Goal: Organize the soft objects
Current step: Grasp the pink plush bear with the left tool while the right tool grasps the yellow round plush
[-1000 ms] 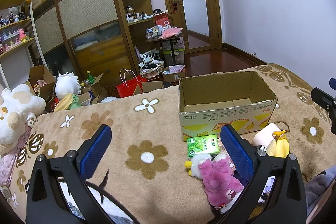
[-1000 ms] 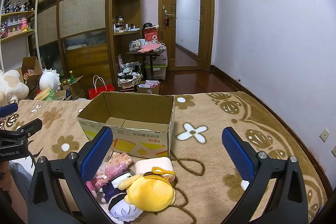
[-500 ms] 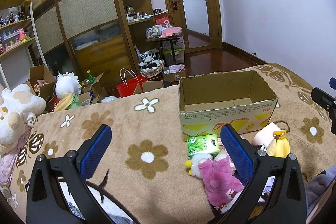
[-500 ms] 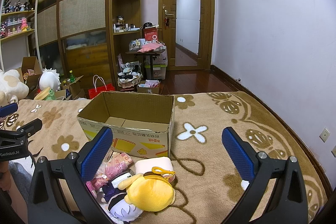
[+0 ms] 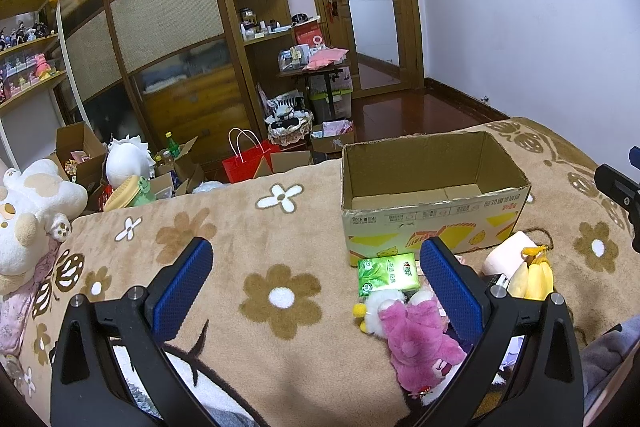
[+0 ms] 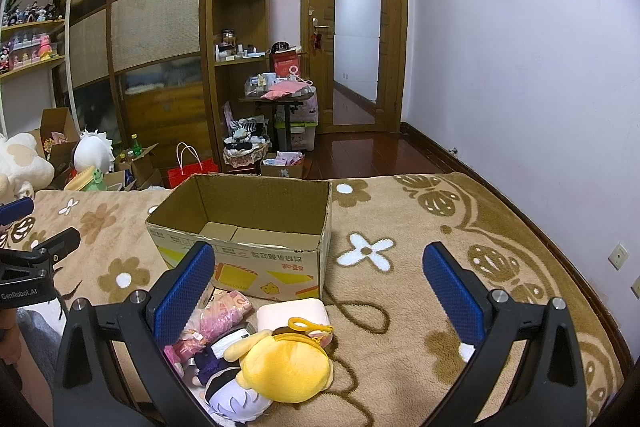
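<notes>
An empty open cardboard box [image 5: 432,179] [image 6: 244,215] stands on the brown flowered blanket. In front of it lies a heap of soft things: a pink plush [image 5: 416,339], a green tissue pack [image 5: 387,270], a pale pink cushion [image 5: 505,253] [image 6: 292,311], a yellow plush [image 5: 532,275] [image 6: 286,365], a pink packet [image 6: 226,313] and a purple-haired doll [image 6: 232,393]. My left gripper [image 5: 316,283] hovers open above the blanket, left of the heap. My right gripper [image 6: 318,287] is open over the heap, with the yellow plush between its fingers but untouched.
A large white plush [image 5: 28,203] sits at the blanket's left edge. Beyond the bed the floor holds a red bag [image 5: 246,163], open boxes, bottles and a small loaded table [image 5: 316,67]. Wardrobes and shelves line the back wall. Bare blanket [image 6: 460,223] stretches to the right of the box.
</notes>
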A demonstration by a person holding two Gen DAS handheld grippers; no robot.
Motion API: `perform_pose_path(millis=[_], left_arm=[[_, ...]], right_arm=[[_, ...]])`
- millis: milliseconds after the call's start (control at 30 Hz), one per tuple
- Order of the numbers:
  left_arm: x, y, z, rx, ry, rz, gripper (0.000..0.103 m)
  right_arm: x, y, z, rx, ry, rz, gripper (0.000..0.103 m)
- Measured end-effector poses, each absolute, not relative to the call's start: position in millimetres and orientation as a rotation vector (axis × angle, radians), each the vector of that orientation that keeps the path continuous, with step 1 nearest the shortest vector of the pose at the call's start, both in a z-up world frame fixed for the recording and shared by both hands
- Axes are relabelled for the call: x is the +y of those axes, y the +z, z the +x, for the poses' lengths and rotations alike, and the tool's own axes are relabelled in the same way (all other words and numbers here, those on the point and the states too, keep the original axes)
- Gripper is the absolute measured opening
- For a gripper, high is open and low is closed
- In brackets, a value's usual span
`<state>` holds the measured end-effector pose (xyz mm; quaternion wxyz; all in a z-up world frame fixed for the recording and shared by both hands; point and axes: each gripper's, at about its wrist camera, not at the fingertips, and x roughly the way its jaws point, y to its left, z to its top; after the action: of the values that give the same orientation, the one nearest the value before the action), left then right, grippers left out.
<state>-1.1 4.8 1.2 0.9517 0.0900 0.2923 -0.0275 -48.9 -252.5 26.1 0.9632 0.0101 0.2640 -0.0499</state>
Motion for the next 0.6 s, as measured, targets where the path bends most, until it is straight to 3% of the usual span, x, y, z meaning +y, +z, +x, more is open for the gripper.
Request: perform_pose_path(millis=[600], left_arm=[[-3.5, -21.4, 19.0, 0.767, -0.124, 0.153, 0.102]], right_arm=[[-267.2, -9.1, -19.4, 0.755, -0.092, 0.146, 0.103]])
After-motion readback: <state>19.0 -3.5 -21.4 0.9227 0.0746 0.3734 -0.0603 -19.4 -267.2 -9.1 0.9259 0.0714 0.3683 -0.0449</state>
